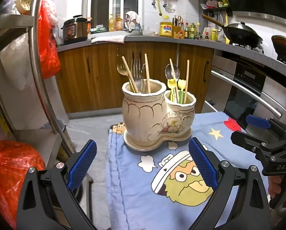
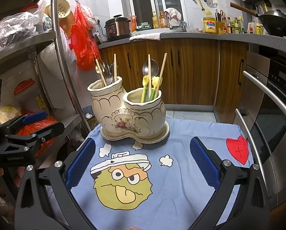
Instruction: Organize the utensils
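Hovering wide open and empty, the left gripper and right gripper sit level over the cloth, both aimed at the holder standing just ahead. Its ceramic looks heavy, slick and breakable, so leave it be. Forks, chopsticks and a spoon stand inside: light, stiff, thin. Pinch each high on its exposed end.

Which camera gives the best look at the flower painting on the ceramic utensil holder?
The right wrist view: the flower painting faces it squarely on the ceramic utensil holder, clear and unobstructed. The left wrist view shows the painting too, but at an angle, wrapped round the smaller pot's side and less distinct.
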